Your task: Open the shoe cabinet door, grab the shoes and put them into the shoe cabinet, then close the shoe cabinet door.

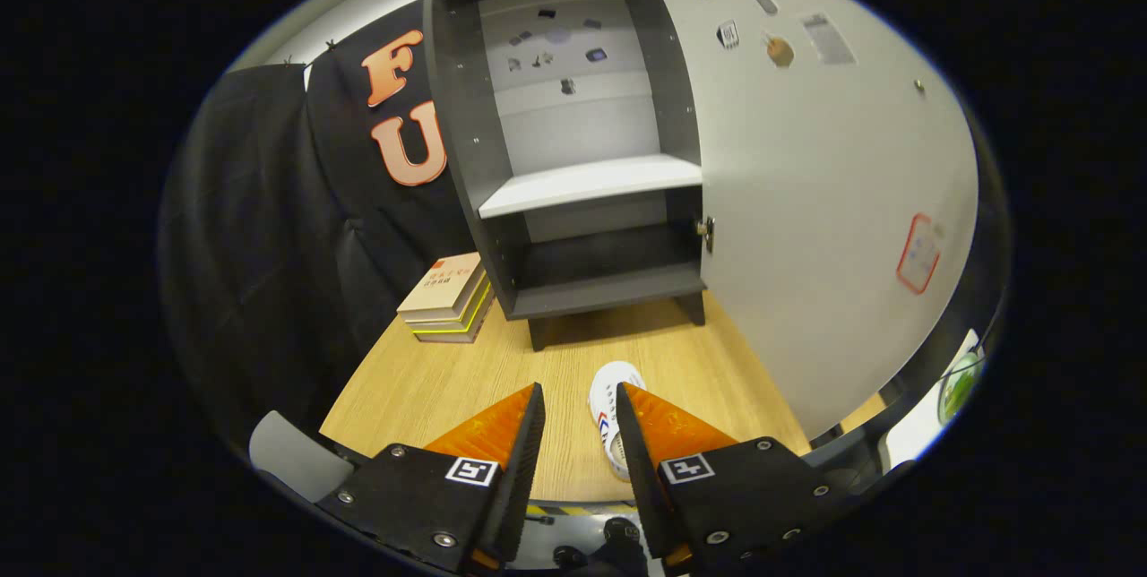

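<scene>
black jaw mounts, square tags, silver screws

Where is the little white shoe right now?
The small white shoe lies on the wooden table, between the open gripper jaws, against the right one, before the open dark grey cabinet.

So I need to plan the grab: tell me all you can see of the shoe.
The shoe is small and white with red and blue side marks, apparently canvas with a rubber sole. It lies on the wooden table before the open cabinet, partly hidden by one finger of the open gripper, toe toward the cabinet.
</scene>
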Motion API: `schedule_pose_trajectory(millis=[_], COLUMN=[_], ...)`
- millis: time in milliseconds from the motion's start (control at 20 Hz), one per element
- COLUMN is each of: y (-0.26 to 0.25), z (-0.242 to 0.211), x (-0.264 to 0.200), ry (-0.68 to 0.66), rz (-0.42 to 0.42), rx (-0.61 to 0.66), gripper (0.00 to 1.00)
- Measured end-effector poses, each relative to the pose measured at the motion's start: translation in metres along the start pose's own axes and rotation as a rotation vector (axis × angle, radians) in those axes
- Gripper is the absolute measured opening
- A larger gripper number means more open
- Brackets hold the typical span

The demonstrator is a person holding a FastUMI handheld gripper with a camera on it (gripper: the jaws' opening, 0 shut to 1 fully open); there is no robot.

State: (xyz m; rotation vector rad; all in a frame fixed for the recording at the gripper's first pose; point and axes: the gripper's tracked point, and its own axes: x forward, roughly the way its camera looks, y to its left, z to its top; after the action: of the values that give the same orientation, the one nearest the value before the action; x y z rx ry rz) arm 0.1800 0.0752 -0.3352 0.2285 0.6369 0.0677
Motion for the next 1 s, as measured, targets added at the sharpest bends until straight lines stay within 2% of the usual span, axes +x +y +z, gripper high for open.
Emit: schedule_pose_trajectory(millis=[250, 600, 800, 1000], y=[-0.012, -0.034, -0.051, -0.047], z=[-0.058, -0.117, -0.134, -0.136], x=[0.056, 0.125, 0.159, 0.181], ry=[0.143, 0.284, 0.328, 0.349], rz=[0.016, 0.007, -0.006, 0.03], rx=[0.111, 0.222, 0.292, 0.378], gripper=[0.58, 0.59, 0.59, 0.59])
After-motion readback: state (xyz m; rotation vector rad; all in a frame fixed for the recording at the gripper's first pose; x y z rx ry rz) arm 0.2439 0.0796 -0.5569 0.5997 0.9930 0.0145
